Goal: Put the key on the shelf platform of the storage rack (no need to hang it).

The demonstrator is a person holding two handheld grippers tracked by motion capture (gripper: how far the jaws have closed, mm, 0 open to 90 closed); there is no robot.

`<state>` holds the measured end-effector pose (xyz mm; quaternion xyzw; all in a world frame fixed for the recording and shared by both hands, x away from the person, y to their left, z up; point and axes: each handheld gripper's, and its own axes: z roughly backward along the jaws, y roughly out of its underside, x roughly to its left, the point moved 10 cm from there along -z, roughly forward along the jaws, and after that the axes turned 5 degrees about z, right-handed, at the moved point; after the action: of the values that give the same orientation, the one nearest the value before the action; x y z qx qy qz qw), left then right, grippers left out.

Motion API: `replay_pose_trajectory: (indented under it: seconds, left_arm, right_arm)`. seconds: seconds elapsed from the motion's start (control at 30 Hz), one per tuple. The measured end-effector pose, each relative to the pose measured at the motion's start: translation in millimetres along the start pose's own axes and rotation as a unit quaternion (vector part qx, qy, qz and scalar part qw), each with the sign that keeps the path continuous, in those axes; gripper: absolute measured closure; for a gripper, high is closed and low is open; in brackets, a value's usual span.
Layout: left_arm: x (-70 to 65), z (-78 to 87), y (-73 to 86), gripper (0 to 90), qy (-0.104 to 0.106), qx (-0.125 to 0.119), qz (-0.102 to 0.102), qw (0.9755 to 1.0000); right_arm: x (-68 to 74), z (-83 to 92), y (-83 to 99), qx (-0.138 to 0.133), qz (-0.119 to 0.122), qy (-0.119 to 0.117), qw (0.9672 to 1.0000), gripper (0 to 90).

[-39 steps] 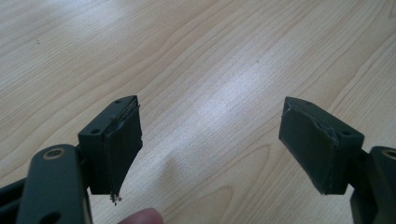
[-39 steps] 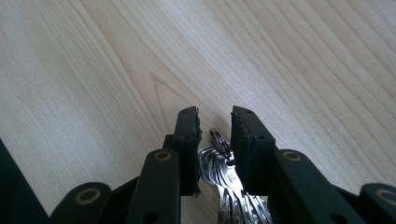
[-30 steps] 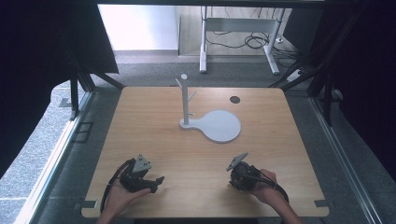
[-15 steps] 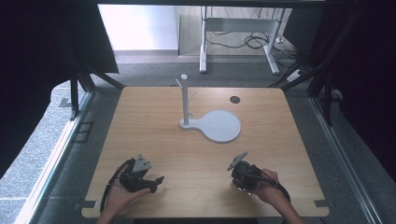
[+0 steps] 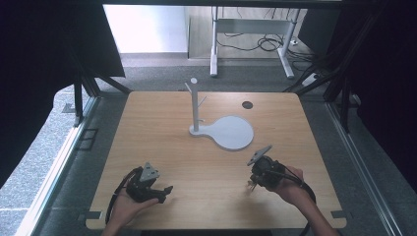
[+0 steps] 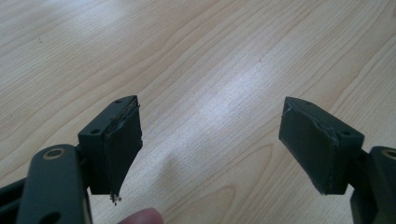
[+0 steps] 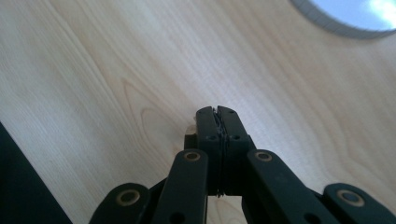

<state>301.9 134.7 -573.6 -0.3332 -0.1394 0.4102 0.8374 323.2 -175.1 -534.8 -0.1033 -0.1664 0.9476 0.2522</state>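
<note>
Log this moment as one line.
left tool: open, empty | right tool: shut, empty | white round-based peg stand: untouched, mid-table | light wooden table

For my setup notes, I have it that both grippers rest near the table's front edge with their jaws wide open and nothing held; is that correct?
Not quite: only the left gripper is wide open. The right gripper view shows the right gripper with its jaws pressed shut on nothing. The rest stands: both are near the front edge of the table.

right gripper [image 7: 221,112] fingers pressed together over the wooden table [image 7: 93,79]; grey round plate [image 7: 345,18] edge at top right.
</note>
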Motion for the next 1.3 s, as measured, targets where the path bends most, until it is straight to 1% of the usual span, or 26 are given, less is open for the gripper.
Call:
replay_pose_trajectory:
  seconds: [0.13, 0.17, 0.37, 0.43, 0.53, 0.6, 0.63, 0.67, 0.8, 0.93, 0.97, 1.3]
  left_arm:
    - [0.6, 1.2, -0.6, 21.6, -0.001, -0.002, 0.001, 1.0]
    - [0.9, 1.6, -0.7, 21.6, -0.001, -0.002, 0.001, 1.0]
    - [1.2, 2.3, -1.0, 21.6, -0.001, -0.004, 0.001, 1.0]
    - [1.3, 2.1, -0.9, 21.6, -0.002, -0.003, 0.001, 1.0]
    - [1.0, 2.0, -0.6, 21.6, -0.001, -0.002, 0.001, 1.0]
    - [0.9, 2.2, -0.7, 21.5, -0.001, -0.002, 0.001, 1.0]
    - [1.0, 2.2, -0.9, 21.6, -0.001, -0.004, 0.002, 1.0]
    - [1.0, 2.2, -0.9, 21.5, -0.001, -0.004, 0.002, 1.0]
    - [1.5, 2.6, -0.9, 21.6, -0.001, -0.004, 0.003, 1.0]
    - [1.5, 2.9, -1.0, 21.6, -0.001, -0.004, 0.001, 1.0]
    - [1.4, 3.2, -1.1, 21.6, -0.001, -0.004, 0.002, 1.0]
    - [1.9, 2.8, -0.8, 21.6, -0.001, -0.003, 0.0, 1.0]
  right_arm:
    - [-5.7, 6.4, -5.7, -0.004, -0.003, 0.002, 1.0, 89.7]
    - [-9.3, 9.4, -9.8, -0.007, -0.002, 0.005, 1.0, 89.7]
    - [-14.1, 13.6, -17.8, -0.014, -0.005, 0.004, 0.9999, 89.7]
    - [-17.0, 14.3, -21.8, -0.016, -0.005, 0.003, 0.9999, 89.7]
    - [-18.1, 14.1, -24.4, -0.017, -0.009, 0.002, 0.9998, 89.7]
    - [-19.7, 13.4, -26.8, -0.018, -0.007, 0.002, 0.9998, 89.7]
    - [-20.3, 13.0, -29.2, -0.017, -0.01, 0.0, 0.9998, 89.7]
    - [-21.4, 12.8, -30.2, -0.017, -0.007, 0.002, 0.9998, 89.7]
    - [-23.2, 13.4, -34.9, -0.017, -0.01, 0.0, 0.9998, 89.7]
    - [-27.1, 14.4, -40.9, -0.019, -0.01, 0.004, 0.9998, 89.7]
    - [-30.0, 14.6, -44.4, -0.019, -0.011, 0.007, 0.9997, 89.7]
    - [-39.4, 14.4, -55.6, -0.018, -0.018, 0.005, 0.9997, 89.7]
